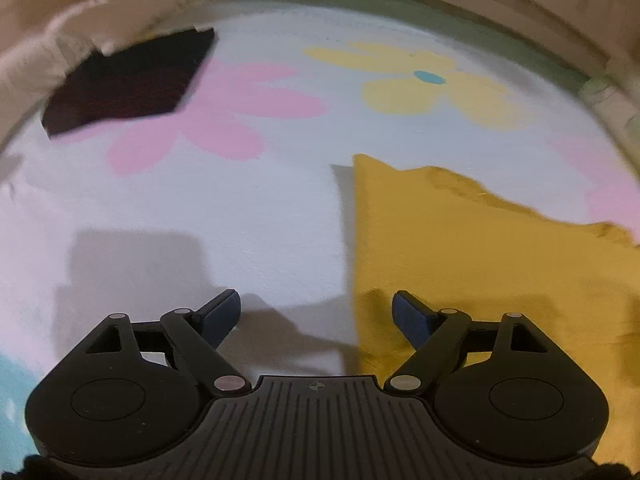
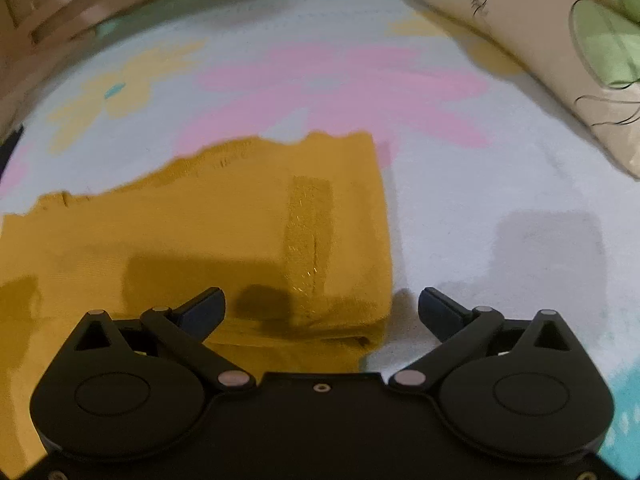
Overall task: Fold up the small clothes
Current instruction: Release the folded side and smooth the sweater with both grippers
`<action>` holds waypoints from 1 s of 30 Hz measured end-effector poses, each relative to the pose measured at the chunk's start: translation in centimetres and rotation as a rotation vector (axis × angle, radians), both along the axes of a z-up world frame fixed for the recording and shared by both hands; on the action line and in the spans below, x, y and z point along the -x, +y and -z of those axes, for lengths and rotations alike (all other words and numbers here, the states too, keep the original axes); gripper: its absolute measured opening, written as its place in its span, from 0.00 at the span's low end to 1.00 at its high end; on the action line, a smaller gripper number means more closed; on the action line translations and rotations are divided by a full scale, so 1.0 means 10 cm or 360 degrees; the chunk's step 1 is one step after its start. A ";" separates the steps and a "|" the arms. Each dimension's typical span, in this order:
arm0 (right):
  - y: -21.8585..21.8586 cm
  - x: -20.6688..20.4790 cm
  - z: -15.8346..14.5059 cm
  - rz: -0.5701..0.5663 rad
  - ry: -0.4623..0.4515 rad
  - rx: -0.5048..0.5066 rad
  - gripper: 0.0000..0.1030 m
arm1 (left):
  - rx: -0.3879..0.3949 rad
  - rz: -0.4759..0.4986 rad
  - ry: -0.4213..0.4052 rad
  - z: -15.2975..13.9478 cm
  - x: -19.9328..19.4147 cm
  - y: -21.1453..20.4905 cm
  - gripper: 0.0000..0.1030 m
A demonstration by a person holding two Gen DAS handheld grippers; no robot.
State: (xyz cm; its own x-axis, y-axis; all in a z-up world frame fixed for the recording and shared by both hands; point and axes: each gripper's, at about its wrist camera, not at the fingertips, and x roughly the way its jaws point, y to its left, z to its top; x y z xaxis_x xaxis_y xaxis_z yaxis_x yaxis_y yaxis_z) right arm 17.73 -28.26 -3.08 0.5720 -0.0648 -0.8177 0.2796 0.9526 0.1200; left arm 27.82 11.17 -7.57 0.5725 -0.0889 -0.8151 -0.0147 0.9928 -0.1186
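Hovering with jaws spread wide and gripping nothing, the left gripper [image 1: 316, 312] and right gripper [image 2: 322, 310] flank the near edge of a mustard-yellow garment [image 2: 224, 232] lying flat on a flower-print bedsheet [image 1: 200, 208]. A clean next fold likely means pinching both near corners evenly and keeping the edges square. The cloth looks already doubled at its near right corner, its far hem ragged. Farther off, a dark folded cloth [image 1: 132, 80] rests near the sheet's edge.
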 end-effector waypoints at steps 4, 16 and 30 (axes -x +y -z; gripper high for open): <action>0.20 0.13 -0.32 0.0028 -0.0065 -0.0069 1.00 | 0.0013 -0.0007 -0.0046 -0.23 0.26 -0.04 0.80; 1.04 0.54 -0.68 -0.0294 0.0000 -0.0076 1.00 | -0.0020 0.0242 -0.0041 -0.26 1.39 -0.51 0.80; 1.44 1.14 -0.68 -0.0441 -0.0111 -0.0069 1.00 | -0.0031 0.0279 0.0029 -0.01 2.07 -0.63 0.80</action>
State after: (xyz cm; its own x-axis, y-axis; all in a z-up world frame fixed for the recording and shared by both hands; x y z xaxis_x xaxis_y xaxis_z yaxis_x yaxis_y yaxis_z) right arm 6.30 -13.91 3.71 0.6181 0.1357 -0.7743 -0.0010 0.9851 0.1719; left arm 7.11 4.90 -7.50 0.5350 -0.1699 -0.8276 0.1567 0.9825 -0.1004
